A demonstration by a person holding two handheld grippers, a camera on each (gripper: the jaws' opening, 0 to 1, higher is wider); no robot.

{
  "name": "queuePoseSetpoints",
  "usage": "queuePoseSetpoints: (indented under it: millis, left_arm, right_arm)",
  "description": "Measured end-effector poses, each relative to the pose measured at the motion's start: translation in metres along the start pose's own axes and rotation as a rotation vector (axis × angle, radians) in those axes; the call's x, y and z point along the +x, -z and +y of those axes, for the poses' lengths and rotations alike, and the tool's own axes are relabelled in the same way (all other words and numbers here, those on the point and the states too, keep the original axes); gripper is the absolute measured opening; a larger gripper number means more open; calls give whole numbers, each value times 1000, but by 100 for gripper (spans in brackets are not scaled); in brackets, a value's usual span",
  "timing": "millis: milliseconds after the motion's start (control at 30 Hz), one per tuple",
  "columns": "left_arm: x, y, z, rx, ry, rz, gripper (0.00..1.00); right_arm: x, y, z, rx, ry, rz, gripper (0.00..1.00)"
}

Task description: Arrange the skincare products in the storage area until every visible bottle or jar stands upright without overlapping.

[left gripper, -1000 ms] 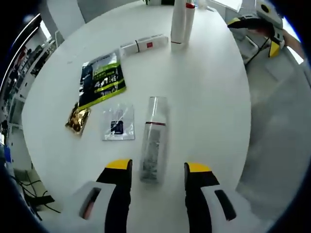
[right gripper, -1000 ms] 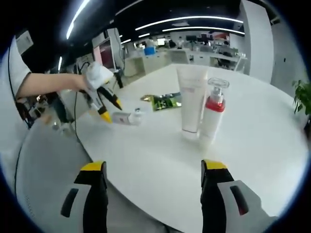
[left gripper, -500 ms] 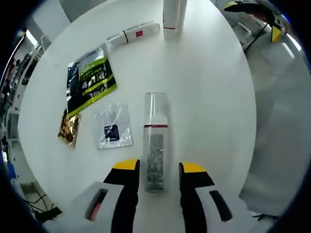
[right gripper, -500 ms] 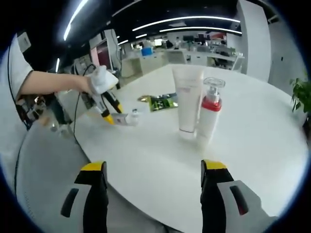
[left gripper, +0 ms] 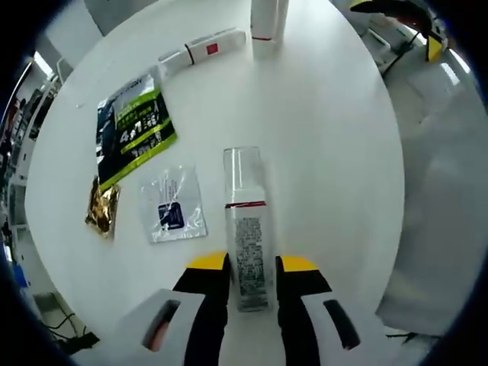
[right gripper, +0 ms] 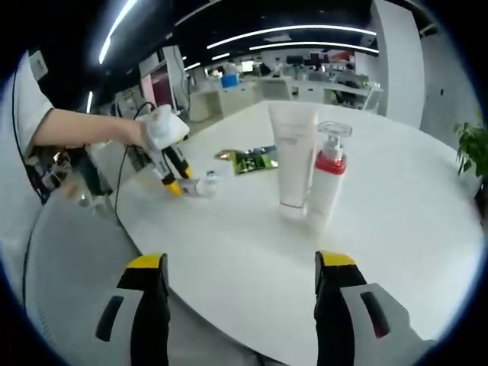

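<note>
- On the round white worktop (left gripper: 335, 137), left gripper view: a clear-capped spray bottle (left gripper: 246, 221) lies flat on its side, cap pointing away from the camera, base toward it.
- Left gripper (left gripper: 252, 267): over the last second the yellow-tipped fingers (left gripper: 210, 263) have closed in from a wide stance to either side of the bottle's lower end. They now sit just beside or touching its sides; firm contact cannot be confirmed, so the grip is probably about made.
- Same gripper seen in the right gripper view (right gripper: 164, 141): low over the worktop edge, tips down at the lying bottle (right gripper: 200, 185).
- Right gripper (right gripper: 242, 263): fingers wide apart, nothing between them, hanging off the near edge of the worktop. No change in its stance across the second.
- Already upright: white tube (right gripper: 293, 156) and red-collared pump bottle (right gripper: 326, 177), standing just beside each other, possibly touching; their bases show at the far edge of the left gripper view (left gripper: 263, 19).
- Also lying flat: a slim white tube with a red label (left gripper: 202, 49), far side of the worktop.
- Other items flat on the worktop: green-and-black sachet (left gripper: 131, 133), gold foil packet (left gripper: 101, 210), clear sample pouch (left gripper: 172, 206).
- Judgement: step in hand is the pick-up of the spray bottle in order to stand it. Grasp is near the base, so the long capped end may swing on lifting. The slim tube would remain to be stood after.
</note>
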State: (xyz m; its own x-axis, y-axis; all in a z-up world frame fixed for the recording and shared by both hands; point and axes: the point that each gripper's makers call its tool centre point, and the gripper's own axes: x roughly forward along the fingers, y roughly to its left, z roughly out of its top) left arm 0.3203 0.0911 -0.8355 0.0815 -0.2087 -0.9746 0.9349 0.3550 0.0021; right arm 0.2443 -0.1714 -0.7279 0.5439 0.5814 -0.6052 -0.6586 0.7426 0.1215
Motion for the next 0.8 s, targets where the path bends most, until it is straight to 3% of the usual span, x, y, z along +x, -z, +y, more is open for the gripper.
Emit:
queuePoseSetpoints:
  millis: [233, 400, 800]
  left_arm:
    - [0, -1, 3, -28, 2, -9, 21]
    - [-4, -8, -5, -62, 30, -46, 21]
    - [-25, -36, -25, -303, 136, -256, 20]
  right_arm:
    - [0, 0, -1, -1, 2, 0, 78]
    - [-1, 0, -3, 4, 10, -5, 78]
    - [-1, -5, 0, 0, -2, -26, 77]
